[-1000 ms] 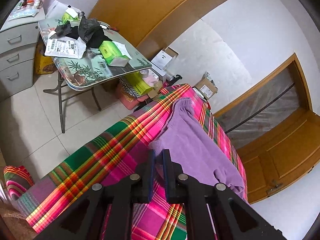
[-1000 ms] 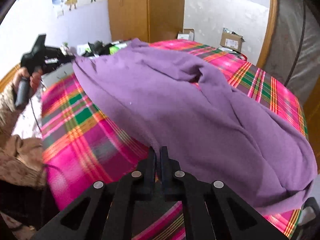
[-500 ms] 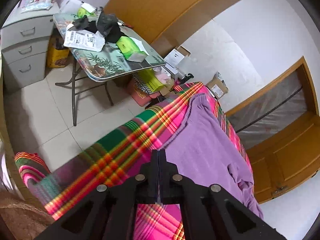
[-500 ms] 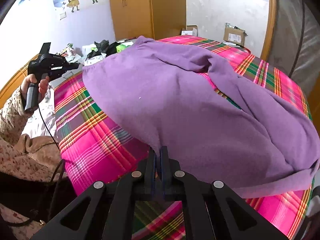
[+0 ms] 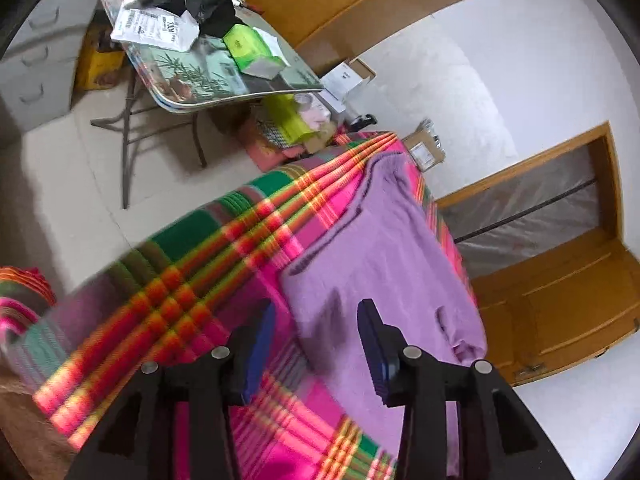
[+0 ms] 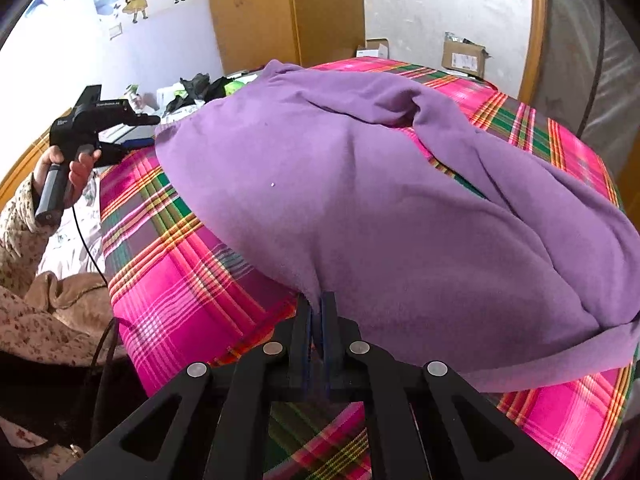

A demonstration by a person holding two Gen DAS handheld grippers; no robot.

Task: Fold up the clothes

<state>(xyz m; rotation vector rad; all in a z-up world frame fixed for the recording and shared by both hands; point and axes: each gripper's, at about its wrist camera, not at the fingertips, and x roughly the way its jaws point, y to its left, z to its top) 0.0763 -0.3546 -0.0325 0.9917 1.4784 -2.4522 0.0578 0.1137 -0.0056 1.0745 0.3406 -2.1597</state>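
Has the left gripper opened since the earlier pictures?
Yes. The left gripper was shut before; now its fingers stand apart over the purple garment on the plaid blanket.

Both wrist views close above the purple garment (image 5: 384, 264), opposite sides.

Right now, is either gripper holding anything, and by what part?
The right gripper pinches the purple fleece top at its near edge. The left gripper is open above the plaid sheet, holding nothing.

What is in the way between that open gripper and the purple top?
Nothing visible. The left gripper is open just above the top's near corner on the plaid sheet, with only air between.
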